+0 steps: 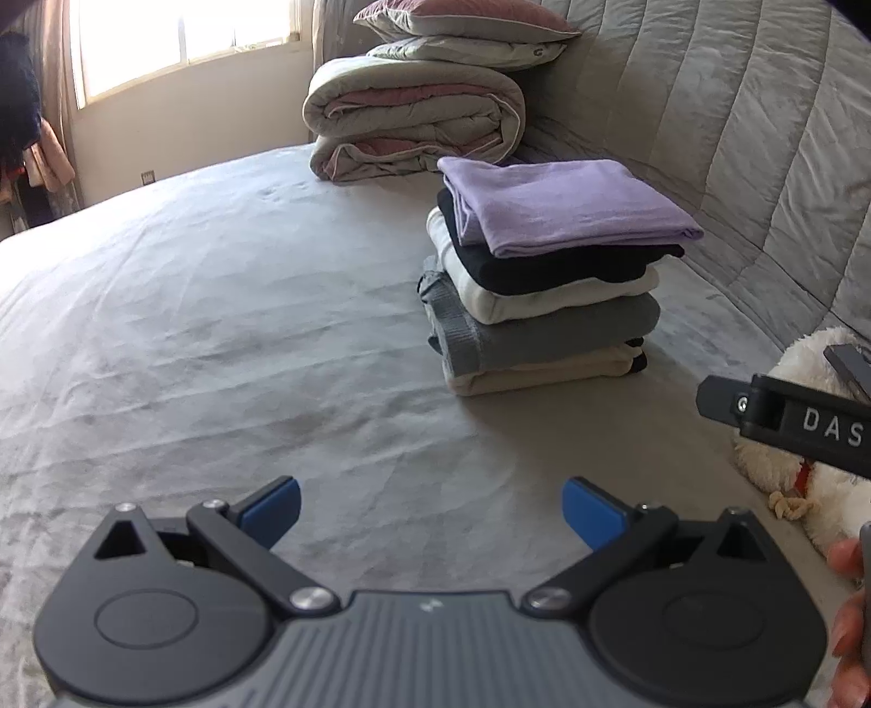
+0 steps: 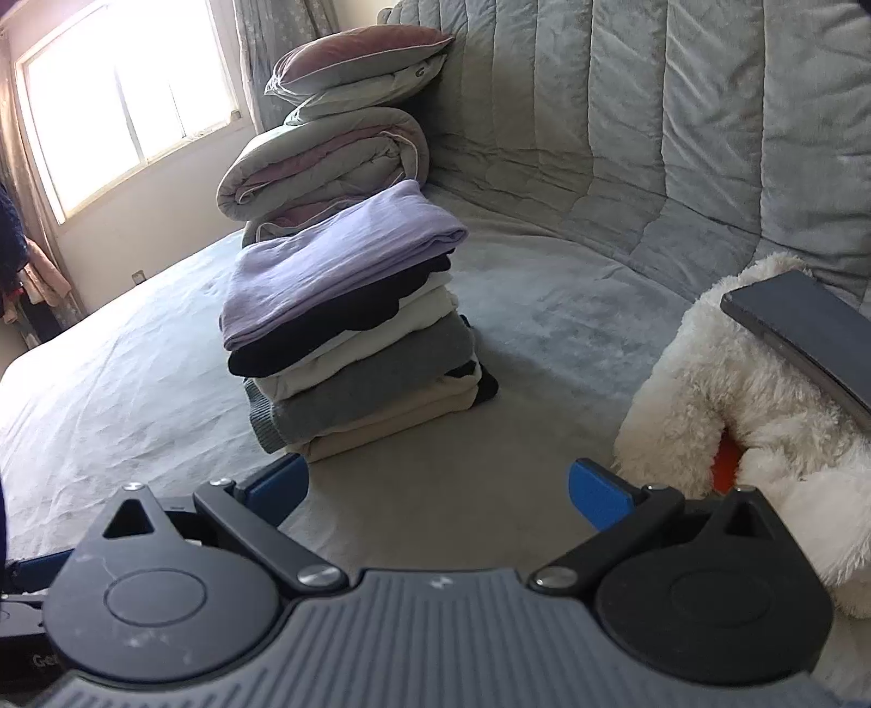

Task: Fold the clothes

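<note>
Your left claw (image 1: 430, 512) is hovering low over the bed (image 1: 218, 327) with its blue pads spread wide and nothing between them, just bare grey sheet underneath. Your right claw (image 2: 438, 493) is in the same pose, jaws wide apart and empty, pointing across the bed toward the quilted headboard (image 2: 626, 136). From the left wrist view you can see the right claw's dark body poking in at the right edge, with a few of your fingers (image 1: 846, 626) showing at the bottom right corner. Going left to right around the room: a bright window (image 1: 179, 38) with a curtain and some hanging clothes beside it, then a rolled-up duvet (image 1: 408, 120) with two pillows (image 1: 468, 27) on top against the headboard, then the stack of folded clothes (image 1: 544, 272) just in front of it on the bed. That stack goes lilac on top (image 2: 337, 267), then black, white, grey, and beige at the bottom, with a bit of something black sticking out at the back. Edges are fairly neat, stack leans a little. Right of it, well apart, there's a white plush toy (image 2: 751, 392) sitting just beside your right claw, with a dark flat thing (image 2: 800, 321) over its top; can't tell what it is.
</note>
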The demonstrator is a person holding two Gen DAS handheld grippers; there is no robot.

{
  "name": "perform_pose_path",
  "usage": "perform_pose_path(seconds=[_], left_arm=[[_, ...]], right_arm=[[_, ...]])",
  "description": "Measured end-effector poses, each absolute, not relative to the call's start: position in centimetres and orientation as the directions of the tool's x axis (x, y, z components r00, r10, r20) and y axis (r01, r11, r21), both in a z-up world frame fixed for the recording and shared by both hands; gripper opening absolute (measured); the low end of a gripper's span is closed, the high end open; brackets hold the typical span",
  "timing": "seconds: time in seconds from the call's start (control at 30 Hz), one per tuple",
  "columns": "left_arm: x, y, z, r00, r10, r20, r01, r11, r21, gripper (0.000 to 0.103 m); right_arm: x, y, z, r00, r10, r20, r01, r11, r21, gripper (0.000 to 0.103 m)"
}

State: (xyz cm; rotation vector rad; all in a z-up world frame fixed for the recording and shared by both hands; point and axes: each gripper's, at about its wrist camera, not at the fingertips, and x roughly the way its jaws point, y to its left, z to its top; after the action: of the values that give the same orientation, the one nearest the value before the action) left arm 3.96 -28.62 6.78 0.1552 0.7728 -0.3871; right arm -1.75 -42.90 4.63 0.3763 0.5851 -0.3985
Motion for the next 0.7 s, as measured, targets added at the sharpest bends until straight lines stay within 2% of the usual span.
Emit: perform_pose_path(seconds=[0.7], left_arm=[[4.2,-25.8,8.1,0.658,-0.278,-0.700,0.376,0.927,-0.015,0.102]], right_arm=[[-0.7,-41.2,4.7,0.771,-0.210,-0.601,0.422,0.875,0.237,0.103]])
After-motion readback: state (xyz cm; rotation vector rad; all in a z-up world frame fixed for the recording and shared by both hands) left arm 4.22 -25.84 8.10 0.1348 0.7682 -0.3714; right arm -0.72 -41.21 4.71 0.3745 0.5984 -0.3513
